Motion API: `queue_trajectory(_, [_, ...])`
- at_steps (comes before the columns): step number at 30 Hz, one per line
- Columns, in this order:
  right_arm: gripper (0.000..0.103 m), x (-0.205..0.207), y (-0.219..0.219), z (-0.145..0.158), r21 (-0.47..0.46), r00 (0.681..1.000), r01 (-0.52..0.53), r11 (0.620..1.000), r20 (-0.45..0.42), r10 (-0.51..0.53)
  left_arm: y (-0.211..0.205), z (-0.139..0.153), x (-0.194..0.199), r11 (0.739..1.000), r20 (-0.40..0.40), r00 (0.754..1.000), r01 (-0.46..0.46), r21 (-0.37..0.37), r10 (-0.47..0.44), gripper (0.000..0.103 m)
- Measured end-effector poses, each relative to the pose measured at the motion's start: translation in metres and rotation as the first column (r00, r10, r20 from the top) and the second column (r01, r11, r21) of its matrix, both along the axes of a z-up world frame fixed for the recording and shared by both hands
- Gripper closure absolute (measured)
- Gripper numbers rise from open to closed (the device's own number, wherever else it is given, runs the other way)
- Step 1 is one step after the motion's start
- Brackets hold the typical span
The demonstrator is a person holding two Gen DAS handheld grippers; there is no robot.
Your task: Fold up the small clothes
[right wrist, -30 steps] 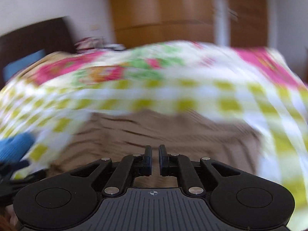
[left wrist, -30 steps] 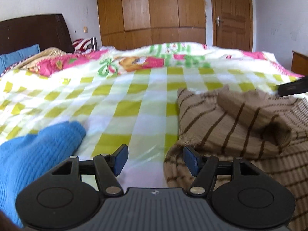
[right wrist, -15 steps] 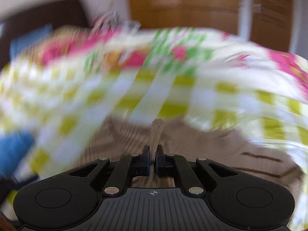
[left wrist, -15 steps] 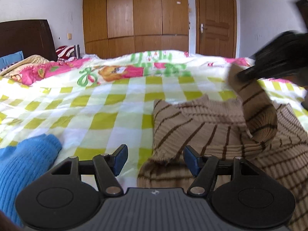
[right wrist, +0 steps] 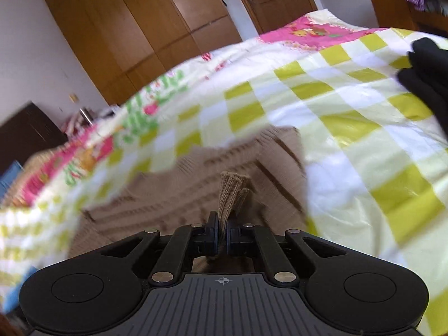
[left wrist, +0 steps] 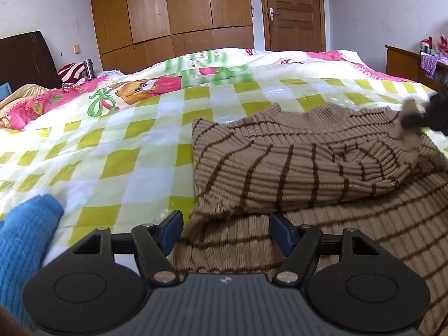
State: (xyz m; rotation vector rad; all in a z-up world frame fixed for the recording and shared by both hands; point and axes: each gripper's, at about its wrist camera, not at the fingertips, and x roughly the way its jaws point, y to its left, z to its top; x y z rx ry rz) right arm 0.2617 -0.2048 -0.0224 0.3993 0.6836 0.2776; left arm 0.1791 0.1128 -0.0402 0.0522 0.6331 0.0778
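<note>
A tan sweater (left wrist: pixel 294 165) with thin dark brown stripes lies on the bed, filling the centre and right of the left wrist view. One sleeve is folded across its chest, running from the right edge of the frame toward the middle, and the round ribbed collar shows just above it.

In the right wrist view the right gripper (right wrist: pixel 221 235) is clenched on a bunched bit of the sweater's ribbed knit, which sticks up between the pressed pads at lower centre; the rest of the sweater spreads blurred behind it. In the left wrist view that same gripper shows as a dark shape at the far right edge, at the sweater's shoulder.

The left gripper (left wrist: pixel 225 231) sits at the bottom centre of its own view, its jaws opening, blue pads wide apart. The sweater's lower body lies between and under them, but the pads do not press on it.

A blue knitted garment (left wrist: pixel 25 246) lies in the lower left corner, apart from the sweater. Both rest on a quilt (left wrist: pixel 126 151) checked in yellow-green and white, with pink cartoon prints toward the top. Behind it stand a wooden wardrobe (left wrist: pixel 173 14) and a door (left wrist: pixel 292 14) at upper centre, and a dark headboard (left wrist: pixel 25 56) at the left edge. No containers are visible on the bed.
</note>
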Motion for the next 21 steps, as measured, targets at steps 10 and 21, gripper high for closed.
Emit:
queue_trajectory(10, [0.099,-0.009,0.026,0.104,0.201,0.933,-0.103,0.974,0.358,0.025,0.002,0.03,-0.005,1.0,0.14,0.99,-0.023,0.016,0.021,0.015])
queue_trajectory(21, [0.091,0.021,0.001,-0.008,-0.166,0.994,0.11,0.98,0.007,-0.11,0.003,-0.002,0.006,0.999,-0.015,1.0,0.001,0.052,0.0,0.015])
